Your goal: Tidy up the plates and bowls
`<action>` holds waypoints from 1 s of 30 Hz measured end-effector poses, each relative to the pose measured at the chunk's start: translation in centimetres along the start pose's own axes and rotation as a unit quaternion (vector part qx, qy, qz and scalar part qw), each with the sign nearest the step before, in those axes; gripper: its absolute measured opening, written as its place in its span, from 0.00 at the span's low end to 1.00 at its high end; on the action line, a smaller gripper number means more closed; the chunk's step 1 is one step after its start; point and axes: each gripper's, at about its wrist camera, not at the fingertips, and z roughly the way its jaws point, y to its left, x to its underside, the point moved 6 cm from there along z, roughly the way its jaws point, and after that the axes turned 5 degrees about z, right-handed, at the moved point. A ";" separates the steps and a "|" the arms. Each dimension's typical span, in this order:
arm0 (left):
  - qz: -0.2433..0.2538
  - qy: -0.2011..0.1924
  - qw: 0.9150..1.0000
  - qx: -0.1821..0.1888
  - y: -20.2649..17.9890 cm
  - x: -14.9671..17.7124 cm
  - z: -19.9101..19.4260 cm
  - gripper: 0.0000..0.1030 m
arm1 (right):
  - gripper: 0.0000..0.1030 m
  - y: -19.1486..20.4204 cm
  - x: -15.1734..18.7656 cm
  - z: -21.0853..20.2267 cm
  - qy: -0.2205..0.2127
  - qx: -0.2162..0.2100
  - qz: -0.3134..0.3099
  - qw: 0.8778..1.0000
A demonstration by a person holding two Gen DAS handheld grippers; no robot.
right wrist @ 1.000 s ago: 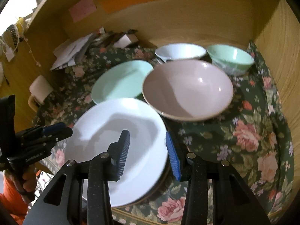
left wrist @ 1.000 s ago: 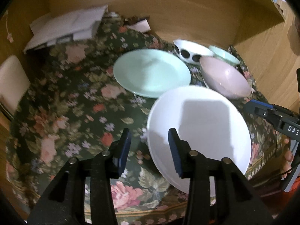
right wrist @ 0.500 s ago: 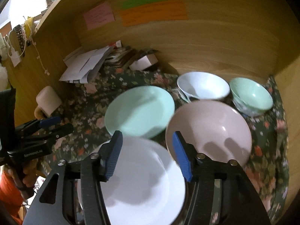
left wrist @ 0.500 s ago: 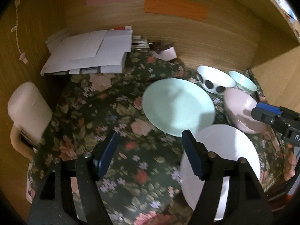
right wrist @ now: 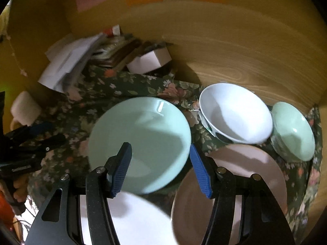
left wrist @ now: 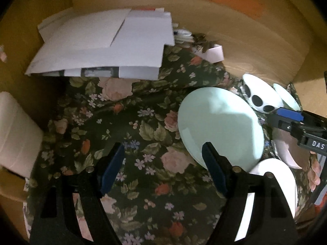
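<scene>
We have just opened both pairs of jaws wider than they were a moment ago, and both have moved on past the white plate. Our left gripper (left wrist: 162, 168) now has its jaws wide apart with nothing between them but the flowery cloth (left wrist: 114, 122) on the table. Our right gripper (right wrist: 161, 168) is wide open too, and holds nothing. The green plate (right wrist: 141, 140) now sits right in front of its jaws, where the white plate was before. We think this means the green plate is the next one to pick up, maybe to stack it with the white one.

Now we count. There are two plates: the green plate and the white plate (right wrist: 134, 220), which is low down, under the right jaws. There are three bowls: a pink bowl (right wrist: 231, 173) just behind the right-side jaw, a white bowl (right wrist: 237, 112) with black spots on its outside farther ahead, and a small green bowl (right wrist: 293, 130) far off to the right.
</scene>
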 end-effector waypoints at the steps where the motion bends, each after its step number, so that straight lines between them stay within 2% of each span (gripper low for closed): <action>1: -0.002 0.004 1.000 0.002 0.2 -0.1 0.5 0.76 | 0.54 -0.1 -0.2 0.6 0.006 0.002 -0.003 1.000; 8: -0.004 0.017 1.000 0.011 0.7 -0.2 2.5 0.76 | 0.54 -0.9 -1.0 4.3 0.057 0.014 -0.012 0.998; 16: -0.006 0.017 1.000 0.023 0.8 -0.2 3.4 0.76 | 0.54 -1.4 -1.4 6.5 0.092 0.029 -0.015 0.995; 27: -0.006 0.012 1.000 0.028 1.5 0.3 3.0 0.76 | 0.57 -0.8 -1.3 7.7 0.115 0.063 -0.057 0.990; 30: -0.009 0.012 1.000 0.025 1.9 0.6 2.6 0.76 | 0.56 -0.5 -1.2 7.7 0.111 0.072 -0.053 0.990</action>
